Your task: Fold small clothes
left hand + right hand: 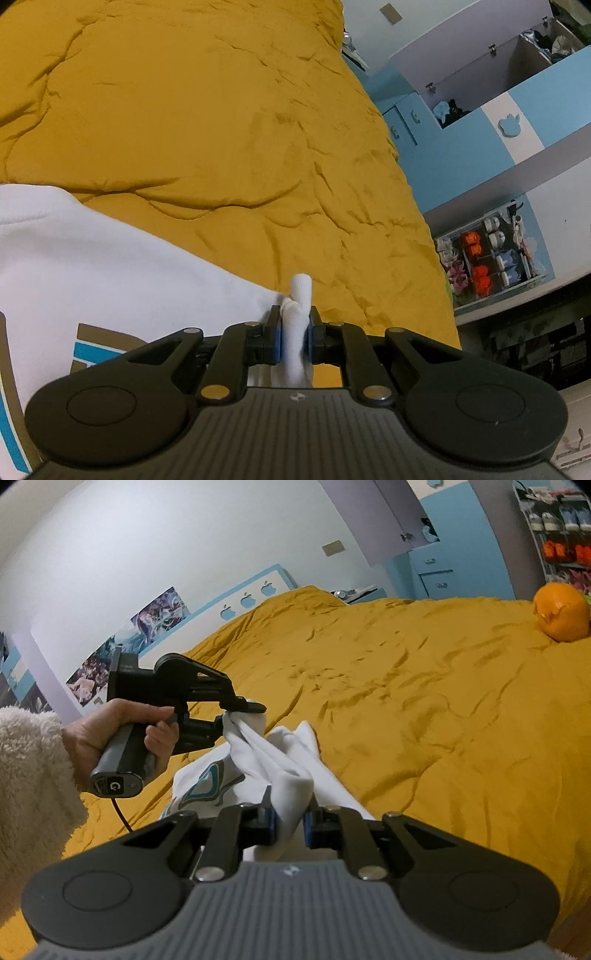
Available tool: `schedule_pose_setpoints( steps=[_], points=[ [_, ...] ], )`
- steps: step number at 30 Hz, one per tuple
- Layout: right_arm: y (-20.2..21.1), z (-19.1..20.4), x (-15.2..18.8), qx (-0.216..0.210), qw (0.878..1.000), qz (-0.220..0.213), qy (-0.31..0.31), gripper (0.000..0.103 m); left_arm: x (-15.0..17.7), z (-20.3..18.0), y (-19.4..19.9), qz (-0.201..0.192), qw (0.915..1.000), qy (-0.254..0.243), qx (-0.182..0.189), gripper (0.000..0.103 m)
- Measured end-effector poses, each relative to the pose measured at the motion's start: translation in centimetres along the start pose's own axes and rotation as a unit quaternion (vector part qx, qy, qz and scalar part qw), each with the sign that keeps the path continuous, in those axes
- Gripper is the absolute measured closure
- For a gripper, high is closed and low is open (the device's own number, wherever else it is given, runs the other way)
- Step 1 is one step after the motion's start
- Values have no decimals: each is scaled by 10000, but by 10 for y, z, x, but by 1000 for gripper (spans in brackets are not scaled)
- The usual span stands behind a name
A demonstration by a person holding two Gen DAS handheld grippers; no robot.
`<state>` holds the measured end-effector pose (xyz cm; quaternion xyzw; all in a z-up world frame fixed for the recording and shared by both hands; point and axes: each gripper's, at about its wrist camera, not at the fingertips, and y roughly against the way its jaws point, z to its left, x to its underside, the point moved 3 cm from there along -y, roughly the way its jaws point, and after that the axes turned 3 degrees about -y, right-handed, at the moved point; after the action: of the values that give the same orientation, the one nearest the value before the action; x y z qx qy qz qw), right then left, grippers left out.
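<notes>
Two hand-held grippers (294, 334) (289, 818), white garment (280, 760) pinched between

Premises: a home bedroom, possibly a child's, though the fisheye distortion limits certainty. A bed (424, 709) under a rumpled mustard-yellow cover fills the centre of both views. Blue-and-white cupboards (517, 122) with clothes in open compartments stand at upper right of the left wrist view. Posters (122, 646) hang on the white wall, left in the right wrist view.
</notes>
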<state>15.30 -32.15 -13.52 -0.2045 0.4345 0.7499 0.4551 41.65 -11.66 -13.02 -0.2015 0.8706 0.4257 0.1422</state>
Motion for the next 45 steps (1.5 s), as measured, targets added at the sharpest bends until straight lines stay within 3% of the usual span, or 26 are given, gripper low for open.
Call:
schedule_pose_setpoints(
  steps=[4, 6, 10, 11, 16, 19, 22, 26, 31, 35, 38, 41, 45],
  points=[
    [-3, -6, 4, 136, 9998, 115, -85, 95, 3, -2, -18, 180, 9993, -180, -258, 89],
    [-4, -10, 6, 385, 9993, 31, 9, 86, 4, 1, -26, 218, 9993, -113, -289, 85],
    [2, -22, 1, 789, 9968, -107, 114, 67, -4, 0, -26, -18, 9998, 135, 145, 81],
    [4, -26, -1, 789, 9968, -118, 6, 68, -7, -3, -22, -81, 9995, 133, 270, 81],
    [22, -29, -16, 904, 9953, -349, 87, 68, -3, -23, 27, -250, 9961, -515, 673, 81],
    [26, -16, -26, 696, 9958, -527, 268, 66, 18, -20, 79, -581, 9930, -854, 575, 81],
    [13, 4, -41, 125, 9957, -478, 783, 62, 58, -8, 134, -936, 9877, -1231, 235, 81],
    [-29, 34, -63, -829, 9877, -43, 1322, 59, 127, 17, 184, -974, 9850, -1422, -24, 80],
    [-94, 65, -76, -1779, 9620, 882, 1876, 49, 174, 40, 212, -1003, 9879, -1182, 34, 76],
    [-139, 66, -81, -1748, 9530, 1487, 1977, 48, 182, 52, 206, -1004, 9913, -809, 260, 76],
    [-166, 50, -77, -1443, 9534, 1809, 1938, 48, 186, 52, 195, -932, 9911, -815, 479, 76],
    [-191, 25, -78, -1055, 9579, 1978, 1793, 51, 193, 56, 180, -642, 9940, -795, 379, 76],
    [-198, 5, -80, -1236, 9626, 2038, 1286, 51, 210, 70, 164, -428, 9967, -599, 355, 72]
  ],
)
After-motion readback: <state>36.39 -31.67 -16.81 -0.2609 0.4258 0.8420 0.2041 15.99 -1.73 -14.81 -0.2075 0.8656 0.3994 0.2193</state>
